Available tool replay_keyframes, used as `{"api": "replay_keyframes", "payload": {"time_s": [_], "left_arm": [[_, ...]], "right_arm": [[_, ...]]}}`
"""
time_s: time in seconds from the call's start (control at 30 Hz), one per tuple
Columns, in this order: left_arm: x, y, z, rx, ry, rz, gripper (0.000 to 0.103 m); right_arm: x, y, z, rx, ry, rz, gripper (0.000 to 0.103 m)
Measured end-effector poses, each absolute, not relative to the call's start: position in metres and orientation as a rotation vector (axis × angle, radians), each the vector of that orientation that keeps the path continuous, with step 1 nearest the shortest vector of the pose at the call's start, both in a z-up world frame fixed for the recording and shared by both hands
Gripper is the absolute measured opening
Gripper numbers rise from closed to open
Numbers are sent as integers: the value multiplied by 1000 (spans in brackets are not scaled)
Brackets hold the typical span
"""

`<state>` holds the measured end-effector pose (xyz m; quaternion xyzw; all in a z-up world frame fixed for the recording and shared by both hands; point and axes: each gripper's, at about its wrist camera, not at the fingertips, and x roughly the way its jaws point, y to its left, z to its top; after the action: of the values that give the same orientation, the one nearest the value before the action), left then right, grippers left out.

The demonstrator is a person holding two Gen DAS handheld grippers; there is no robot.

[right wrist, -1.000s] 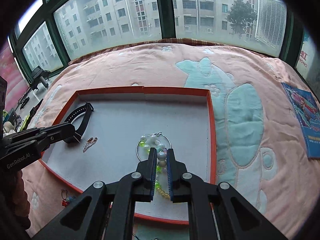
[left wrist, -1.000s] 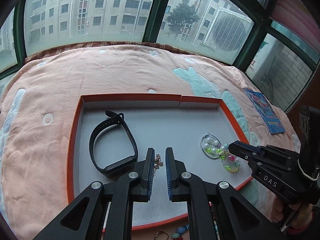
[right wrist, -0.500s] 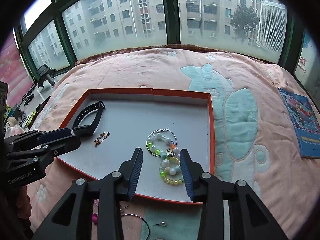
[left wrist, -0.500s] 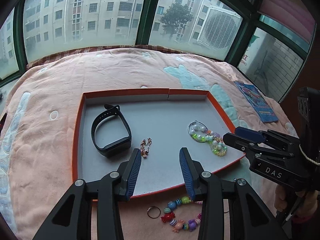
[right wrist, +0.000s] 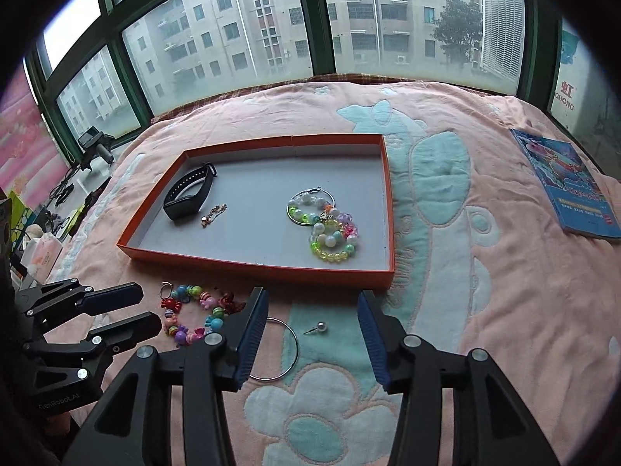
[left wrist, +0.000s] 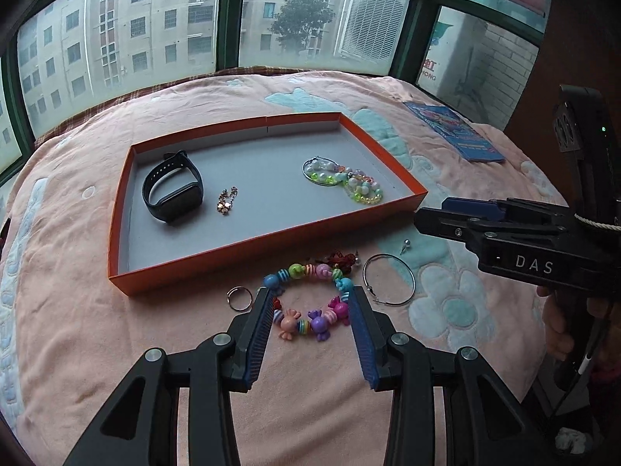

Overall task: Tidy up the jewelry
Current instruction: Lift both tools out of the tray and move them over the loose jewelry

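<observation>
Glossy round beads (left wrist: pixel 306 303) lie on fuzzy pink blanket (left wrist: pixel 77 334).

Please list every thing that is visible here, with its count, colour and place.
tray: 1, orange, grey inside, on blanket
blanket: 1, pink and teal
watch band: 1, black, tray left
small chain: 1, rose gold, beside band
bead bracelets: pastel cluster, tray right
candy bracelet: 1, multicolour, before tray
hoop: 1, silver, blanket
small ring: 1, silver
pearl stud: 1
booklet: 1, blue
left gripper: open
right gripper: open
</observation>
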<state>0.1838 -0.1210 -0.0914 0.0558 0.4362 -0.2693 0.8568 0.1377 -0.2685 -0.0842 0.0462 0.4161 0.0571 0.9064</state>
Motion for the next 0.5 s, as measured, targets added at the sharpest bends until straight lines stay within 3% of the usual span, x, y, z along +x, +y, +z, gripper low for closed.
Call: {"api": "replay_keyframes", "payload": {"time_s": [0.5], "left_arm": [[175, -144, -109, 288, 868, -685, 42]], "right_arm": [[127, -276, -101, 129, 895, 125, 53]]}}
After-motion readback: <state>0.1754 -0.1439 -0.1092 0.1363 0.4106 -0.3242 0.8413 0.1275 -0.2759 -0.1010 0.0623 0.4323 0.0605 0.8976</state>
